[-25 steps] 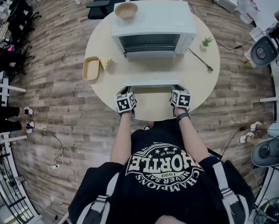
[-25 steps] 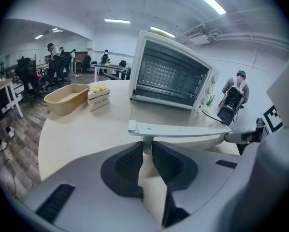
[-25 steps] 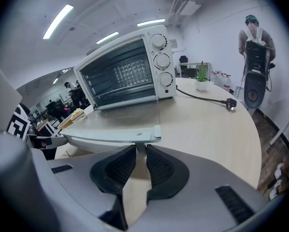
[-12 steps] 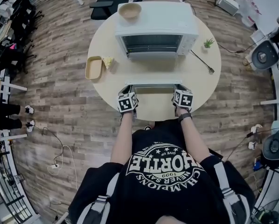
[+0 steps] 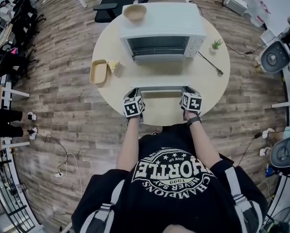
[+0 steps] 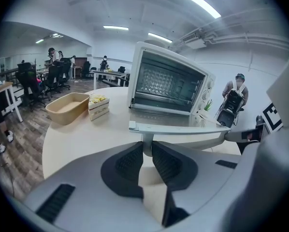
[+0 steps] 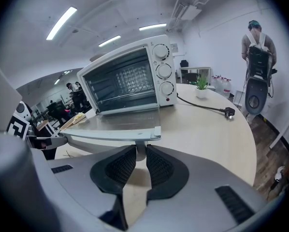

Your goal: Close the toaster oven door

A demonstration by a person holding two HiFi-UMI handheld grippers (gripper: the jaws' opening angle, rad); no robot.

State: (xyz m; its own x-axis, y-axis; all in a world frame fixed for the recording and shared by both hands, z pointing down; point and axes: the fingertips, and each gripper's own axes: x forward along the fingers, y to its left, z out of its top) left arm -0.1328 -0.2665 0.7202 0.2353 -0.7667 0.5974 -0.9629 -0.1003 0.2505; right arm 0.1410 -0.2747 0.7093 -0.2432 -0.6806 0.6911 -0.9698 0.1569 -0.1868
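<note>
Round counter (image 5: 208,76) carrying toaster oven (image 5: 162,21); door (image 6: 164,118) lying flat, handle (image 5: 159,88) running left-right at near edge. Left gripper (image 6: 147,146), right gripper (image 7: 140,151) jaws clenching handle's end posts, hinge lying beyond.

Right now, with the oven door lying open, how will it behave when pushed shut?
The door is flat glass: probably stiff, pivoting at the oven. The left claw and right claw grip its handle ends, so it should rise level. That small oven may slide back.

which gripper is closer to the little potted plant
Right. The right gripper is shut on the door handle at its right end, on the potted plant side of the table; the left gripper holds the handle's left end, farther away.
</note>
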